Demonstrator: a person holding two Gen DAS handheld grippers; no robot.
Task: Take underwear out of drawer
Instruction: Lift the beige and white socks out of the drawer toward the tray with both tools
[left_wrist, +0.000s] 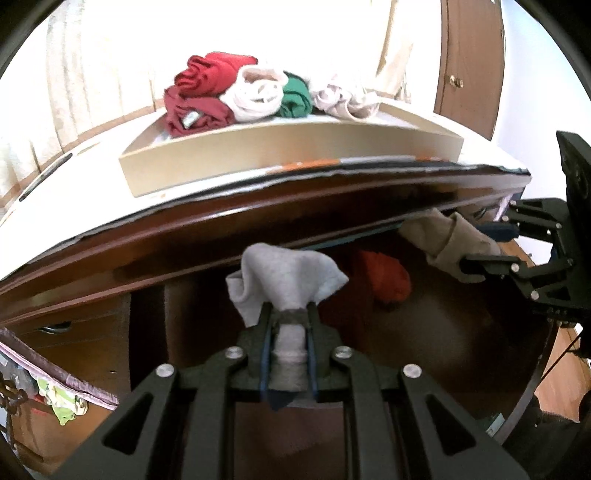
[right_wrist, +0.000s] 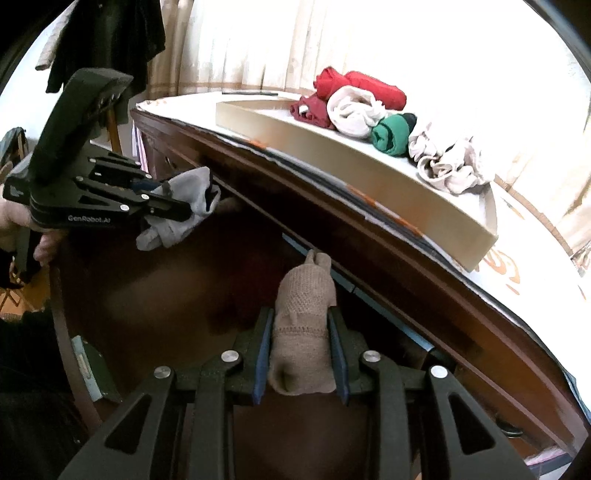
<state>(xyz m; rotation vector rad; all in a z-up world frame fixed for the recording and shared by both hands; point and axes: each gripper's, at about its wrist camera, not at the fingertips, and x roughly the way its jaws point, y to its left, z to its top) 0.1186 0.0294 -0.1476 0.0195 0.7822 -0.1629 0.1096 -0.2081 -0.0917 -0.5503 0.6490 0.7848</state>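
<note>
My left gripper (left_wrist: 290, 308) is shut on a light grey garment (left_wrist: 284, 277) and holds it above the open dark wooden drawer (left_wrist: 461, 332). It also shows in the right wrist view (right_wrist: 173, 206) with the grey garment (right_wrist: 192, 195). My right gripper (right_wrist: 301, 314) is shut on a beige knitted garment (right_wrist: 304, 306) over the drawer; it also shows in the left wrist view (left_wrist: 476, 254) with the beige garment (left_wrist: 443, 236). An orange-red garment (left_wrist: 388, 277) lies inside the drawer.
A shallow cardboard tray (left_wrist: 258, 155) stands on the dresser top with red (left_wrist: 199, 96), white (left_wrist: 255, 92), green (left_wrist: 295, 96) and pale garments (left_wrist: 347, 99). The dresser's edge (left_wrist: 221, 236) overhangs the drawer. A door (left_wrist: 469, 62) is at the right.
</note>
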